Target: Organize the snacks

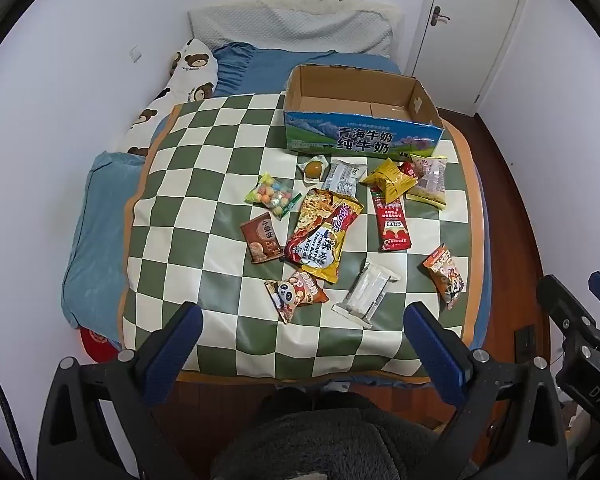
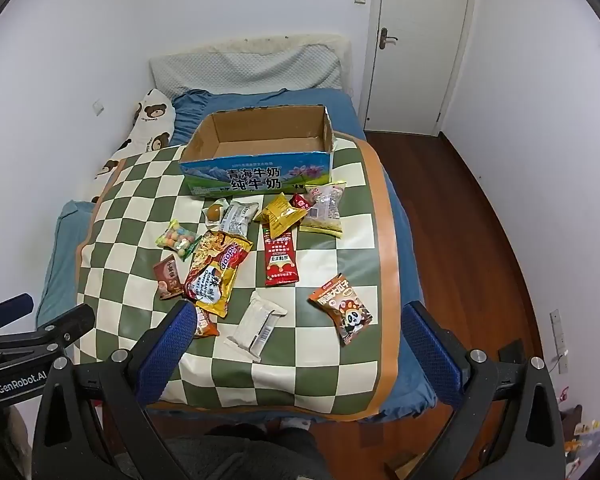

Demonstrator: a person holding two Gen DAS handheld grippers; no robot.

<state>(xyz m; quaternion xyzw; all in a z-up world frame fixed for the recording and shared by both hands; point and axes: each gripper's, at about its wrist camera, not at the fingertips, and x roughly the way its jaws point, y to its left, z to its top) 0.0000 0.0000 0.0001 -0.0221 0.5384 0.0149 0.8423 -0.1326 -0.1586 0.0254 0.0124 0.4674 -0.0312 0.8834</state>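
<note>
both grippers held high over the foot of the bed, none of the snacks touched. left gripper [image 1: 303, 332] spread wide, nothing between the blue pads; right gripper [image 2: 296, 330] likewise spread wide and empty.

cardboard milk carton box [image 1: 364, 136] at upper centre of the left view, open at the top, standing on the green checkered mat [image 1: 204, 184]; nothing seen inside it, so sorting judged not yet begun.

snacks scattered below the box at centre frame: candy bag [image 1: 272, 197] centre left, brown biscuit packet [image 1: 261, 237] below it, large cheese noodle pack [image 1: 324, 236] at centre overlapping a second pack, red sachet [image 1: 392, 222] to its right, yellow packet [image 1: 388, 182] and pale bread packet [image 1: 430, 184] just beside the box front, packaged egg [image 1: 313, 168] near the box's lower left corner. nearest the grippers: panda snack bag [image 1: 296, 294], white wafer bar [image 1: 366, 292], and a second panda bag [image 2: 342, 308] at lower right of the right view.

step in hand judged as approach and selection. next move calls for lowering one gripper onto a near packet, likely the wafer bar or a panda bag, pinching a crimped edge, then carrying it up-frame into the box. flat, slippery wrappers on a soft mat likely to slide or fold under the pads.
</note>
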